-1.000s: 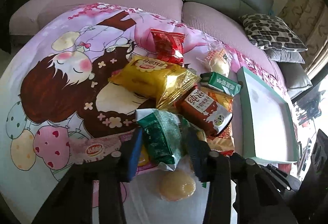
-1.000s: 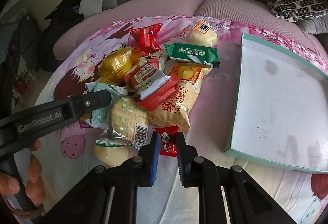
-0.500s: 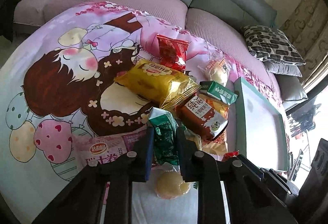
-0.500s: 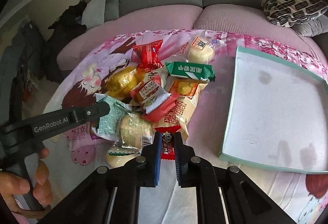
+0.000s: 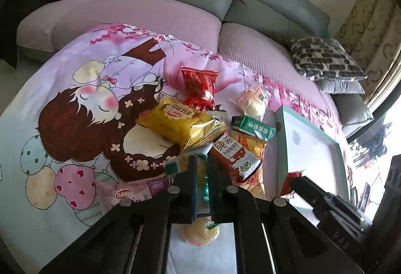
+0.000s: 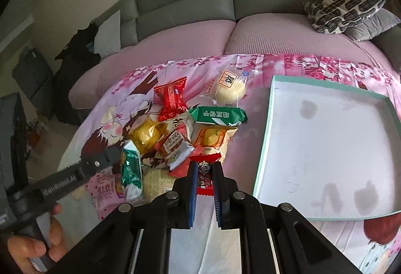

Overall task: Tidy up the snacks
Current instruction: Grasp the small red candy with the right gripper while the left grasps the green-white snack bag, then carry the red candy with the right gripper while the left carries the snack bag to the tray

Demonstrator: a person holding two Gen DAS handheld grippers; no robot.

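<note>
The black gripper handle point(image 6: 60, 183) at the left of the right wrist view bears "GenRobot.AI" in pale letters. The small red sweet packet point(image 6: 205, 173) between the near jaws shows "QQ". Other wrappers carry Chinese print, too small to read surely.

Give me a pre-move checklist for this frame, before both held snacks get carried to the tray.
1. Left gripper shut on the green packet: ok, pinched between both pads.
2. Right gripper shut on the small red packet: ok, held between the pads.
3. Held packets free of the pile: cannot tell; the pile lies close behind both.
4. Tray free to receive: ok, nothing lies in it, only faint marks.
5. Path from the right gripper to the tray: ok, only bare cloth lies between.
6. Left gripper's path clear: not ok, the right gripper lies between it and the tray.
</note>
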